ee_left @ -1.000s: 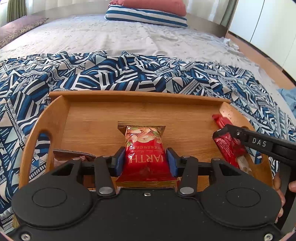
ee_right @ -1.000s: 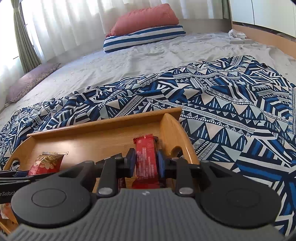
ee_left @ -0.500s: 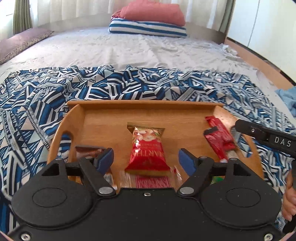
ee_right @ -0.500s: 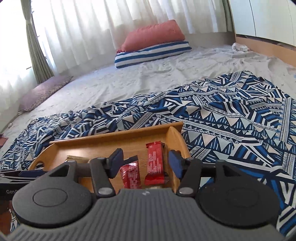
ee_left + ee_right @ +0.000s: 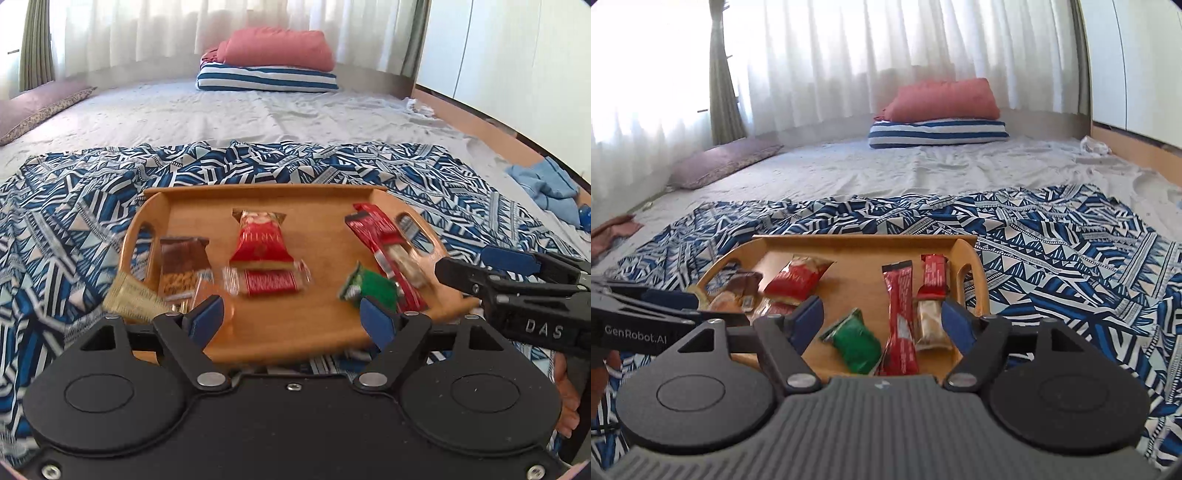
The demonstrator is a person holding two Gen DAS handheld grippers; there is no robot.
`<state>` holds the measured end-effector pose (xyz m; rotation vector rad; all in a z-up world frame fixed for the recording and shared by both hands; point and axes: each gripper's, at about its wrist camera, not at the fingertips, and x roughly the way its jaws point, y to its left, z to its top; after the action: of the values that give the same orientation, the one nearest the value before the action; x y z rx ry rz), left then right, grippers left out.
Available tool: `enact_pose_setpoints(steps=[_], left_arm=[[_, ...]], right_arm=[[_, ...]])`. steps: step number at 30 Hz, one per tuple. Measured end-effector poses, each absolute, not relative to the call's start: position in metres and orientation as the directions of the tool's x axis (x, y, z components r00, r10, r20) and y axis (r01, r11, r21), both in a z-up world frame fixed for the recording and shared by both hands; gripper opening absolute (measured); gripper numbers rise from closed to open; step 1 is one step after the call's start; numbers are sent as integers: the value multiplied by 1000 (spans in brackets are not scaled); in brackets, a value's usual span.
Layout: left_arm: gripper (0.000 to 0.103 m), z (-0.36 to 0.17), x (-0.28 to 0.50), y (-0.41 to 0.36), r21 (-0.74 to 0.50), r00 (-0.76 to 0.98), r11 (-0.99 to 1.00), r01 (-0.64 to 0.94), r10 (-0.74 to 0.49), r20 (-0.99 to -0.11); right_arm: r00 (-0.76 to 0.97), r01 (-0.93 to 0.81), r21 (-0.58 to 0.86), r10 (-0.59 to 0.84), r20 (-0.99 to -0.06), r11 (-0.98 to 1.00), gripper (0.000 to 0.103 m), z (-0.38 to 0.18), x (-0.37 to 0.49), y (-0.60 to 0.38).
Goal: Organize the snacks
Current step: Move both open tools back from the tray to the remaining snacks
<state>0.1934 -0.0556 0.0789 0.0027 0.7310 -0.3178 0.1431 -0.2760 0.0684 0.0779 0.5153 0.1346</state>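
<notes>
A wooden tray [image 5: 325,199] sits on a blue-and-white patterned blanket [image 5: 74,206] spread over the bed, its long axis running left to right, with a cut-out handle at each end. At its left end a gold packet [image 5: 133,301] hangs over the rim, and just beside it lies a brown packet [image 5: 183,266] with its long axis running away from the camera. Next comes the red pouch [image 5: 260,242], lengthwise front to back, its crimped top toward the far wall; touching its near edge is a small red candy [image 5: 271,282] lying crosswise. Right of centre a green packet [image 5: 369,288] lies tilted, and two long red bars [image 5: 373,230] slant from the far middle toward the near right corner. The left gripper [image 5: 291,321] hangs above the tray's near edge, its jaws opening with nothing between the pads. The right gripper [image 5: 881,319] likewise is opening and empty, over the tray's right half.
</notes>
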Motion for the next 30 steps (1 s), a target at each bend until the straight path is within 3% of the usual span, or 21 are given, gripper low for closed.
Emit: enact_pose_setpoints(steps=[13, 30], left_arm=[[82, 63, 106, -35, -77, 754, 961, 266, -257, -604], [82, 26, 40, -31, -35, 751, 968, 249, -216, -624]], right_arm=[[868, -178, 0, 157, -471, 984, 88, 46, 58, -256], [835, -202, -49, 146, -531, 978, 89, 0, 12, -246]])
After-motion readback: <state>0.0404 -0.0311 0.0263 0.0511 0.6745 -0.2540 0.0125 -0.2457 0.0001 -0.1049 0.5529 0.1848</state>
